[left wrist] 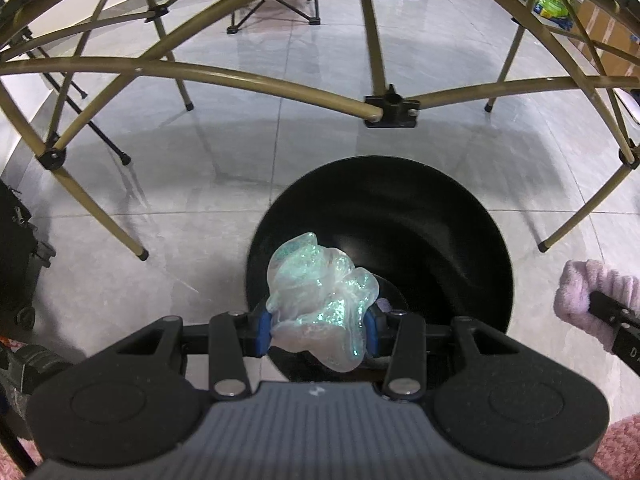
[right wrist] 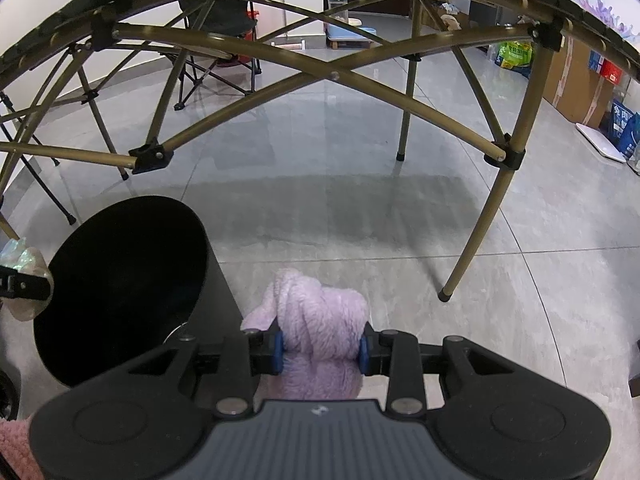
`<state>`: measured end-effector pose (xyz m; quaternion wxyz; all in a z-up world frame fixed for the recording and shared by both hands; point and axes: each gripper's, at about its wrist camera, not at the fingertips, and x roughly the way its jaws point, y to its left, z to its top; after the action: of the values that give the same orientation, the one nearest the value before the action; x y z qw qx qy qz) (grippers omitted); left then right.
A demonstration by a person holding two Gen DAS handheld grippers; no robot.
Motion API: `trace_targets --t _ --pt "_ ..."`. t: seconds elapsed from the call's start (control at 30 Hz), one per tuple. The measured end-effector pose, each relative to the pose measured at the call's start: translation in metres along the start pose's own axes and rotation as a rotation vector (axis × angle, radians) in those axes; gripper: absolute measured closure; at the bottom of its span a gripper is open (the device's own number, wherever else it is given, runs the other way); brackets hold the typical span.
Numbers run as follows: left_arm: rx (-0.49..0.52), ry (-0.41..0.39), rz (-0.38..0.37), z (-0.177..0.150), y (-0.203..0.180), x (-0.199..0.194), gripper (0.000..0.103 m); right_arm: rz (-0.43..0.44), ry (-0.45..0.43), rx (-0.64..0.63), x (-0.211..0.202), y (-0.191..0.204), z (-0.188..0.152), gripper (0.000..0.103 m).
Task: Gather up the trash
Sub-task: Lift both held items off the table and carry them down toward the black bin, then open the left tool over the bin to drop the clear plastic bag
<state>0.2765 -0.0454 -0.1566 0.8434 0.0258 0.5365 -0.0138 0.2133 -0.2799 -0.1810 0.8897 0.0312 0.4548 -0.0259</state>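
Note:
My left gripper [left wrist: 318, 330] is shut on a crumpled wad of clear, glittery teal plastic wrap [left wrist: 320, 300], held over the near rim of a round black trash bin [left wrist: 420, 216] on the floor. In the right wrist view the same bin [right wrist: 120, 280] stands at lower left, with the wrap [right wrist: 24, 260] and left gripper at its left rim. My right gripper [right wrist: 321, 350] is shut on a fluffy lilac cloth [right wrist: 320, 312], just right of the bin and above the floor. That cloth [left wrist: 588, 300] also shows at the right edge of the left wrist view.
A folding table's tan metal frame [left wrist: 256, 80] with crossed bars and legs [right wrist: 476, 232] arches over the grey tiled floor [right wrist: 360, 208]. A folding chair [right wrist: 220, 40], cardboard boxes [right wrist: 576, 80] and bags stand farther back. Dark gear [left wrist: 16, 260] sits at left.

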Motion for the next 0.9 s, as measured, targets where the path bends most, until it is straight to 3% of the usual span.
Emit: trace_targets --t 0.43,0.9 --pt "0.055 0.034 -0.035 0.008 -0.048 0.013 0.060 -0.008 0.006 0.006 0.004 -0.007 -0.001 0.071" --pt "0.060 0.082 -0.032 0.013 -0.063 0.030 0.059 -0.003 0.019 0.010 0.010 -0.011 -0.002 0.071"
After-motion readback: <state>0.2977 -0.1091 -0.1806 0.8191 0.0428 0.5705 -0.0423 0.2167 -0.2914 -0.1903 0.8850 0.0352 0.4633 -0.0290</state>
